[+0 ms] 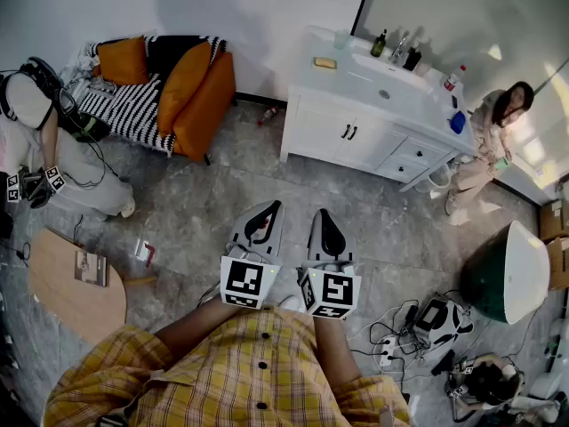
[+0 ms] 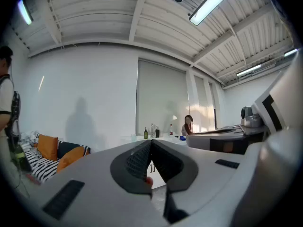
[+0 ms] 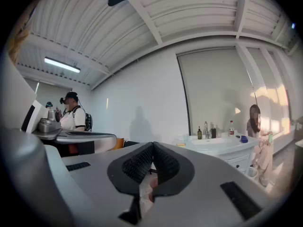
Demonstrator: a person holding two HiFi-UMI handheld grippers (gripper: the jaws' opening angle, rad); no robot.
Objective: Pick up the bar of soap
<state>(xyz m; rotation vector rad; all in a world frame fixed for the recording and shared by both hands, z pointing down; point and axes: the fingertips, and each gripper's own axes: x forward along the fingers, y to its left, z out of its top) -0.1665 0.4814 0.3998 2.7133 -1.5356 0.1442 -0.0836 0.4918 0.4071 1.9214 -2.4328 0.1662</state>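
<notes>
At the lower centre of the head view, the left gripper (image 1: 267,208) and the right gripper (image 1: 321,213) sit side by side, each with its jaws pressed together on nothing. Across the grey floor (image 1: 222,203), in the upper middle of the frame, the yellow bar of soap (image 1: 324,62) lies on the white vanity counter (image 1: 331,83).

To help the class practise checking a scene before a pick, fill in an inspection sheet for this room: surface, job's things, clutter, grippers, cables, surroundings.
Surface: white vanity countertop with a sink, across the grey floor.
Job's things: yellow bar of soap lies on the countertop's left end, untouched.
Clutter: dark green bottle at the back; blue object at the right end.
Grippers: left gripper and right gripper are both shut, empty and far from the soap.
Cables: tangled cables and white power strip on the floor.
Surroundings: striped sofa with orange cushions; round wooden table; person by the vanity; person at far left.
</notes>
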